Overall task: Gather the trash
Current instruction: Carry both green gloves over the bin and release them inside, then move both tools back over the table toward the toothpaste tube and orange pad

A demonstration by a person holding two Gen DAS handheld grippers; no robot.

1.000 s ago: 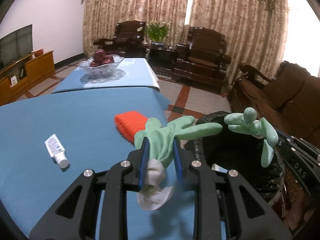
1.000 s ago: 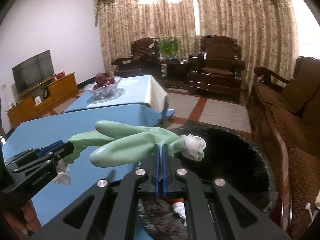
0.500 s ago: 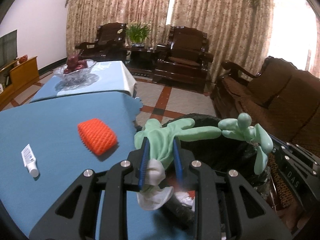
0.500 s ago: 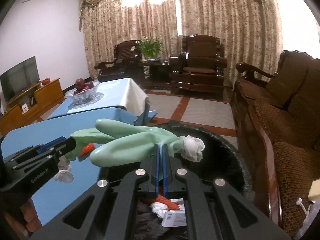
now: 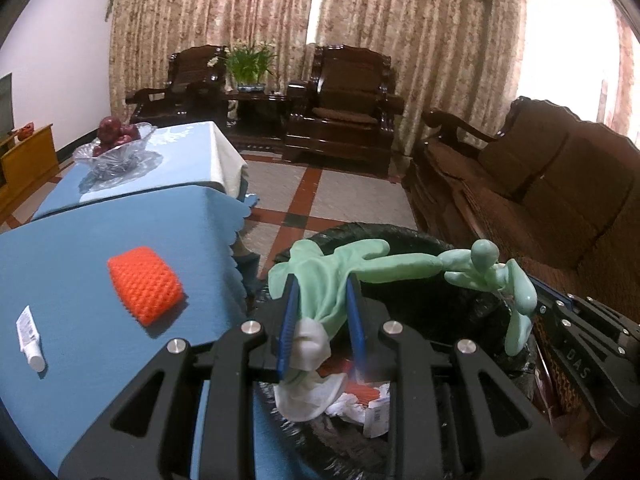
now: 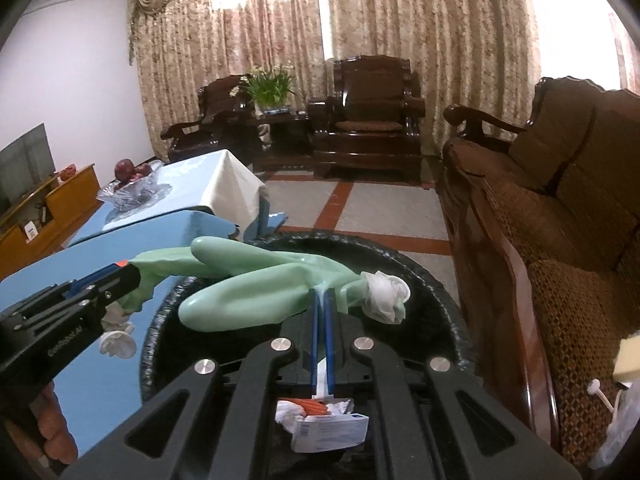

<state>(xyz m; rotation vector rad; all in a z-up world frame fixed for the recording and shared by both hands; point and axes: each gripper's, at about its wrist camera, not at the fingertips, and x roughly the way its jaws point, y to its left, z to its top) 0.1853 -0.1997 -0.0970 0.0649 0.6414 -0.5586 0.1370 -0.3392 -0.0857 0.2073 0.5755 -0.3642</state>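
Observation:
My left gripper (image 5: pixel 320 284) is shut on a pale green rubber glove (image 5: pixel 320 280) with a white cuff, held over the black-lined trash bin (image 5: pixel 400 236). My right gripper (image 6: pixel 322 298) is shut on a second green glove (image 6: pixel 256 284), also above the bin (image 6: pixel 432 276). Each gripper shows in the other's view, with the right one's glove (image 5: pixel 496 280) at the bin's right side. Crumpled paper and a small box (image 6: pixel 328 428) lie inside the bin. An orange mesh sponge (image 5: pixel 144 284) and a small white tube (image 5: pixel 30 338) lie on the blue table (image 5: pixel 80 248).
A second blue-covered table holds a glass fruit bowl (image 5: pixel 116 148). Dark wooden armchairs (image 5: pixel 344 104) and a plant stand at the back. A brown sofa (image 5: pixel 540 184) runs along the right, close to the bin.
Both grippers have moved right, off the table, carrying the gloves over the bin. The bin's contents have come into view below them. The grips are unchanged.

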